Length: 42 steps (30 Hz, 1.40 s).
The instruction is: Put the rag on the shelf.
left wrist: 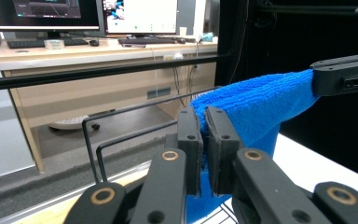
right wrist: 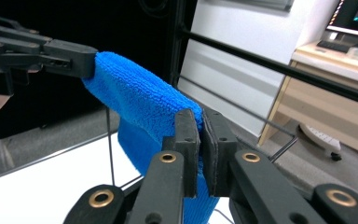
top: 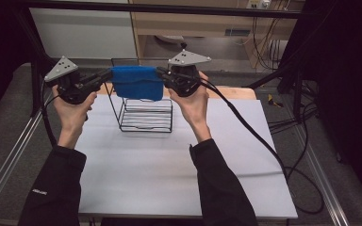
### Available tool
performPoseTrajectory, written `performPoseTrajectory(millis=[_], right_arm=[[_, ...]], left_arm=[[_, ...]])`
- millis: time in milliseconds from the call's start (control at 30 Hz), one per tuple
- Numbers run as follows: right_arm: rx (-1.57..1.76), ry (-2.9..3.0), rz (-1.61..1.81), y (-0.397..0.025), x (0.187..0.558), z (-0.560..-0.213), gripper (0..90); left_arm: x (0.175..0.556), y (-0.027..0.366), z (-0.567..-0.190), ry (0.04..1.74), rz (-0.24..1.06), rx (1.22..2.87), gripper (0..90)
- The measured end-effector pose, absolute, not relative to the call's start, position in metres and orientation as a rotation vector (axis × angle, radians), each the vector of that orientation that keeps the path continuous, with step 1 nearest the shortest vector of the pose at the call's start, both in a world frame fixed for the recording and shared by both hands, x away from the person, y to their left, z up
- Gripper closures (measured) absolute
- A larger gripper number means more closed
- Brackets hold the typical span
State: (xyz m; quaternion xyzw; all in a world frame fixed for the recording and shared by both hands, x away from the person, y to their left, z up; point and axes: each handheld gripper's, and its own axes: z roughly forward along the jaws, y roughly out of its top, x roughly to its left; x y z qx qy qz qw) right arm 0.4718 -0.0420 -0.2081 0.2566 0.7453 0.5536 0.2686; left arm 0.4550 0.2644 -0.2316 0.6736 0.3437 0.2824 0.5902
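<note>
Blue towel (top: 137, 83) stretched in the air between both grippers, above the black wire rack (top: 146, 115) at 12 o'clock on the white table (top: 169, 169); its lower edge hides the rack's top. Left gripper (top: 107, 74) clamped on the towel's left end, right gripper (top: 161, 71) on the right end. Left gripper view: jaws nearly closed, towel (left wrist: 256, 107) pinched between them, monitors behind, screen text unreadable. Right gripper view: same grip on towel (right wrist: 144, 107). Small sleeve logo, illegible.
</note>
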Motion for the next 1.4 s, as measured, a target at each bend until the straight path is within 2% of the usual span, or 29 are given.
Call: performPoseTrajectory(millis=[400, 567, 667, 833, 1033, 1400], right_arm=[[0.670, 2.074, 1.440, -0.038, 0.466, -0.217, 85.5], [0.677, 2.094, 1.436, -0.039, 0.467, -0.221, 85.4], [0.672, 2.108, 1.431, -0.038, 0.467, -0.224, 85.3], [0.666, 2.125, 1.422, -0.037, 0.468, -0.228, 84.7], [0.644, 2.150, 1.397, -0.038, 0.468, -0.232, 83.3], [0.646, 2.173, 1.392, -0.036, 0.467, -0.233, 77.8]], left_arm=[[0.452, 0.268, -0.241, 0.835, 0.614, 1.650, 80.9], [0.446, 0.273, -0.229, 0.830, 0.606, 1.628, 73.0], [0.441, 0.274, -0.219, 0.816, 0.603, 1.596, 72.7], [0.444, 0.266, -0.215, 0.831, 0.603, 1.639, 80.3], [0.456, 0.257, -0.227, 0.865, 0.549, 1.716, 89.6], [0.463, 0.255, -0.250, 0.897, 0.532, 1.812, 89.8]])
